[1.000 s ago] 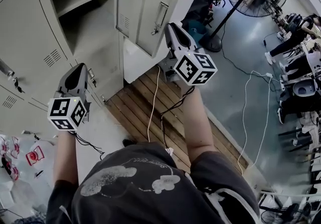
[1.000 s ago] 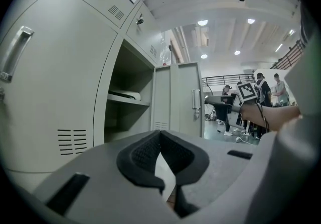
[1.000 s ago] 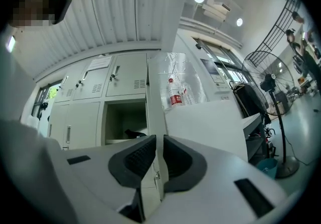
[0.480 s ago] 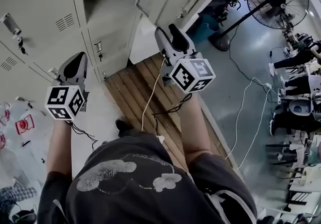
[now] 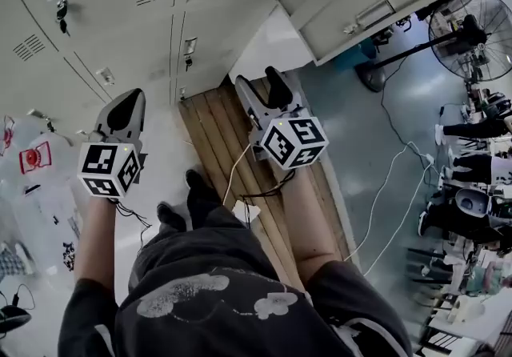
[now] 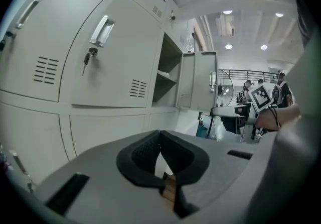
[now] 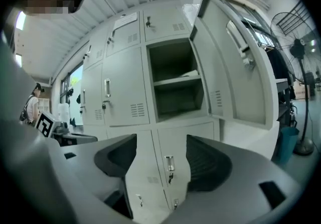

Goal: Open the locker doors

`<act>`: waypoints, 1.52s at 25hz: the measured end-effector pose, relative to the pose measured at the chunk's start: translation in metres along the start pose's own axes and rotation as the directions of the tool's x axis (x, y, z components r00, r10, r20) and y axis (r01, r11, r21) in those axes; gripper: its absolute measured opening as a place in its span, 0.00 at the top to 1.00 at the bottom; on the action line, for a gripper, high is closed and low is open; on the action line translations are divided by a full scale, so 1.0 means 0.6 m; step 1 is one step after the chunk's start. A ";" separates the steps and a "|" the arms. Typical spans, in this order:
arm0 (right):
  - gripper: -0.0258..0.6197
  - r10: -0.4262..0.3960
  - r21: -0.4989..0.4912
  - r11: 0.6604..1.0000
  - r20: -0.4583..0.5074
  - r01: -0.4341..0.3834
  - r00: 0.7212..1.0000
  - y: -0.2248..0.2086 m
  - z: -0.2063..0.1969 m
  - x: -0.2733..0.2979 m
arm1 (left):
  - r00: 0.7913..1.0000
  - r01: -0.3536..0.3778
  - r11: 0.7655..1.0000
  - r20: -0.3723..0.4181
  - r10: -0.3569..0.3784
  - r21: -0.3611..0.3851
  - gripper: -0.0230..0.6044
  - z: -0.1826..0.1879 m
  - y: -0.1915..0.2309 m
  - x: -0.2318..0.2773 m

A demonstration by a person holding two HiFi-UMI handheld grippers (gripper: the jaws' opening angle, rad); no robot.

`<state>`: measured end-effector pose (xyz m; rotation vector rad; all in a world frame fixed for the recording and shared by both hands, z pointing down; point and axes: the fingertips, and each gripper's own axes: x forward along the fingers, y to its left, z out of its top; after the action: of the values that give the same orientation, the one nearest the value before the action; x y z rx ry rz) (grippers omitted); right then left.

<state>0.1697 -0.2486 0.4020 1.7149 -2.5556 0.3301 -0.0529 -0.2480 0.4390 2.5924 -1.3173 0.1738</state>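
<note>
Drawn back from the latch of the open door [image 7: 235, 67] over the last second, the right tongs [image 7: 160, 160] now stand well apart from it, and the head view has swung down toward the floor.

Left to right:
- **Shut doors** [image 6: 105, 62]: the left columns of the locker bank are closed, with handles and hanging keys untouched.
- **Left tongs** [image 6: 159, 140]: the tips meet and grip nothing. They are held low in front of the shut doors and touch none of them.
- **Right tongs:** the jaws are opening and nothing lies between the pads. They point at the lower door [image 7: 175, 140], which is closed with its key in the lock.
- **Compartment** [image 7: 175, 62]: the inside is exposed, with one shelf across it.
- **Open door:** it is swung wide to the right with its inner face turned out.

Progress, as judged here: one door is done. The doors to the left of the compartment, above it and below it all appear shut, so most of the task is left. The lower door looks nearest to the right tongs.
</note>
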 end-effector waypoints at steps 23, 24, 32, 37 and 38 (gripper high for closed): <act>0.49 0.155 -0.034 0.986 -0.190 -0.164 0.969 0.006 -0.340 0.260 | 0.974 -0.203 0.963 -0.132 0.182 -0.176 0.95 -0.244 0.097 0.090; 0.49 0.165 -0.032 0.984 -0.197 -0.174 0.966 0.004 -0.351 0.274 | 0.971 -0.219 0.958 -0.135 0.196 -0.186 0.95 -0.252 0.103 0.094; 0.49 0.234 -0.095 0.961 -0.223 -0.260 0.946 -0.002 -0.407 0.378 | 0.948 -0.314 0.918 -0.134 0.289 -0.243 0.95 -0.291 0.146 0.142; 0.49 0.223 -0.128 0.959 -0.216 -0.254 0.951 -0.016 -0.420 0.436 | 0.941 -0.334 0.908 -0.153 0.303 -0.254 0.95 -0.321 0.154 0.162; 0.49 0.225 -0.125 0.959 -0.212 -0.254 0.951 -0.019 -0.420 0.445 | 0.940 -0.337 0.904 -0.157 0.304 -0.263 0.95 -0.328 0.154 0.165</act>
<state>0.0571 -0.4450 0.6915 1.2558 -2.5701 0.2904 -0.0697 -0.3277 0.6632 2.0852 -1.5894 0.1669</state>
